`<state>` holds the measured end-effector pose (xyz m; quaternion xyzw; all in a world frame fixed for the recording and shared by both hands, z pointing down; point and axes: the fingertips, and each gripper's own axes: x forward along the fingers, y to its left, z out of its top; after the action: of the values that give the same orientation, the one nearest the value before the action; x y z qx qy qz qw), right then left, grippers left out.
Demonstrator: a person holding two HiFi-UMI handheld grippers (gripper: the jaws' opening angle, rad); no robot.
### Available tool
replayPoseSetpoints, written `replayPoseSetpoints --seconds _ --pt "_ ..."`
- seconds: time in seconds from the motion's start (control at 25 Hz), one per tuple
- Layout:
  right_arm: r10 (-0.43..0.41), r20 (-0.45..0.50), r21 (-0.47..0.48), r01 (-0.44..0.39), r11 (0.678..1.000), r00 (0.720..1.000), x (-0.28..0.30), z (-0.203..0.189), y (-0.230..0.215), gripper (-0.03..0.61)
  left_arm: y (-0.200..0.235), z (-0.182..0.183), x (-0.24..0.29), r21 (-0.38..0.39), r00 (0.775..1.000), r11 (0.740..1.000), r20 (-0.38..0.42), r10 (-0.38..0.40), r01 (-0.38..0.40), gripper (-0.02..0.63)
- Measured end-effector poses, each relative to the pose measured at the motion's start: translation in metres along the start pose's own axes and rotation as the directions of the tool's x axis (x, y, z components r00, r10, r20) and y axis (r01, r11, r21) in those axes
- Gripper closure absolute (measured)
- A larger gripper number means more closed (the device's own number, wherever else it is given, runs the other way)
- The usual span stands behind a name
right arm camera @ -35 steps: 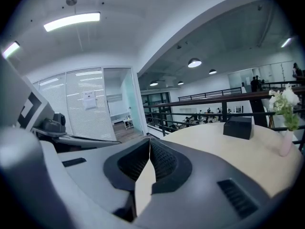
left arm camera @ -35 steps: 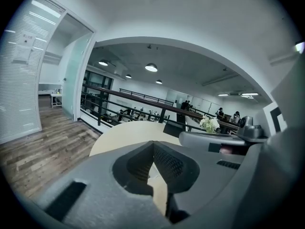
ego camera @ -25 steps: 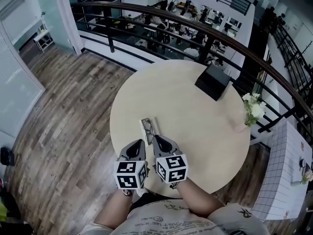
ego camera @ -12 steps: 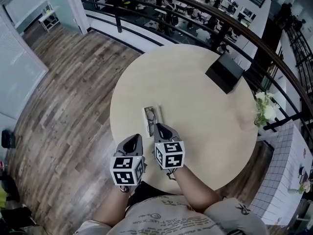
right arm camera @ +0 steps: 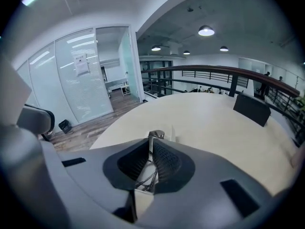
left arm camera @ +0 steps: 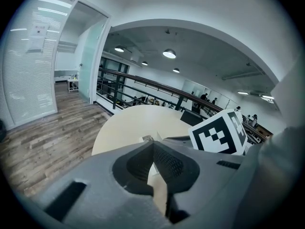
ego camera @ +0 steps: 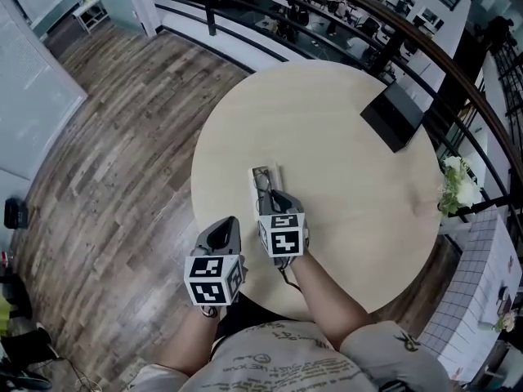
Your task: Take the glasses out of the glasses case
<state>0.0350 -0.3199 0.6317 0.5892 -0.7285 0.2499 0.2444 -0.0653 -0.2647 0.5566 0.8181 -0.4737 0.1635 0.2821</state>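
Observation:
An open white glasses case (ego camera: 261, 175) lies on the round pale table (ego camera: 351, 186), with dark-framed glasses (ego camera: 263, 184) inside it. My right gripper (ego camera: 274, 193) hangs over the case's near end with its jaws shut and nothing between them. In the right gripper view the glasses (right arm camera: 145, 179) show just beneath the shut right gripper (right arm camera: 151, 141), and the case's far end (right arm camera: 161, 134) pokes out past the tips. My left gripper (ego camera: 232, 220) is near the table's front edge, left of and behind the case, jaws shut and holding nothing. The case (left arm camera: 147, 138) peeks over the left gripper (left arm camera: 153, 144).
A black box (ego camera: 394, 114) stands at the table's far right. White flowers (ego camera: 458, 188) sit by the right rim. A dark railing (ego camera: 458, 64) curves behind the table. Wooden floor (ego camera: 122, 121) lies to the left.
Both grippers have sunk toward the table. The right one has moved forward and now covers the near end of the case; the left one trails behind it.

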Motion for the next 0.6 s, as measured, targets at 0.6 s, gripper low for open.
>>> replayPoseSetpoints --seconds 0.6 --pt "-0.130 -0.117 -0.130 0.115 0.985 0.984 0.025 -0.018 -0.020 0.499 0.016 -0.007 -0.002 -0.041 1.000 0.999 0.002 0.008 -0.008 0.601"
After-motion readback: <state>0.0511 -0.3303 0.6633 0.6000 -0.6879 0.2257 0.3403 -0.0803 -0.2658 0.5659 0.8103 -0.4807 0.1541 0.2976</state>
